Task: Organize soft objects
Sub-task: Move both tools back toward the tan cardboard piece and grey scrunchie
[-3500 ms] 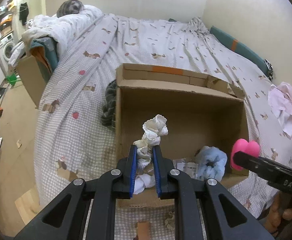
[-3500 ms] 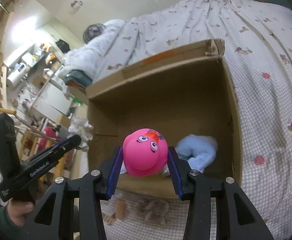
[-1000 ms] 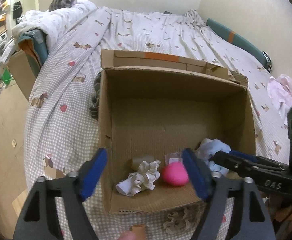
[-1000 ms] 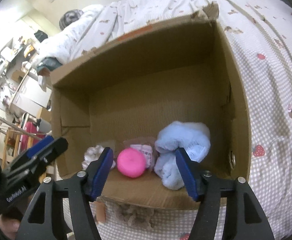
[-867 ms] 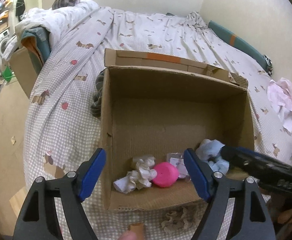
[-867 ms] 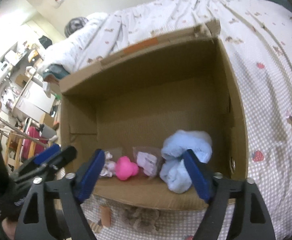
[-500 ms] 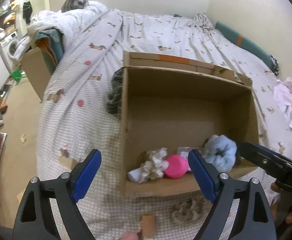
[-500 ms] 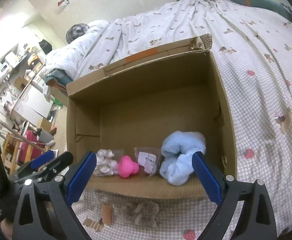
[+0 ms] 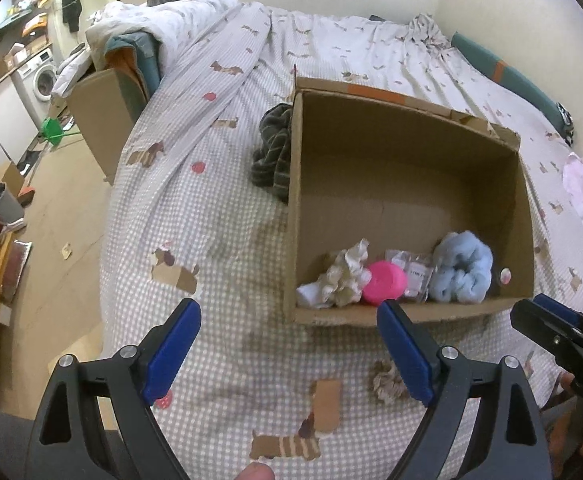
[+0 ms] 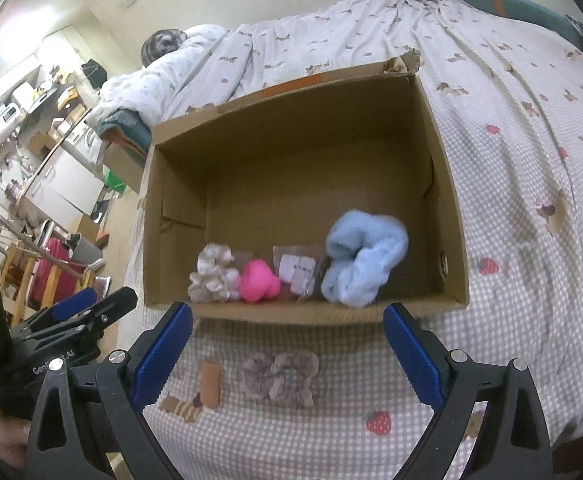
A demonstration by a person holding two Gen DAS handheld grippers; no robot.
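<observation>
Checked bedspread under cardboard box, along the box's near wall cream scrunchie, pink toy, blue fleece, my left gripper and right gripper spread wide, empty, short of the box.

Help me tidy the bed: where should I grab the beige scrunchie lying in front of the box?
Pinch the beige scrunchie across one bunched lobe, coming straight down with the right hand-held gripper. It lies flat on the bedspread, so nothing offers a side hold.
</observation>
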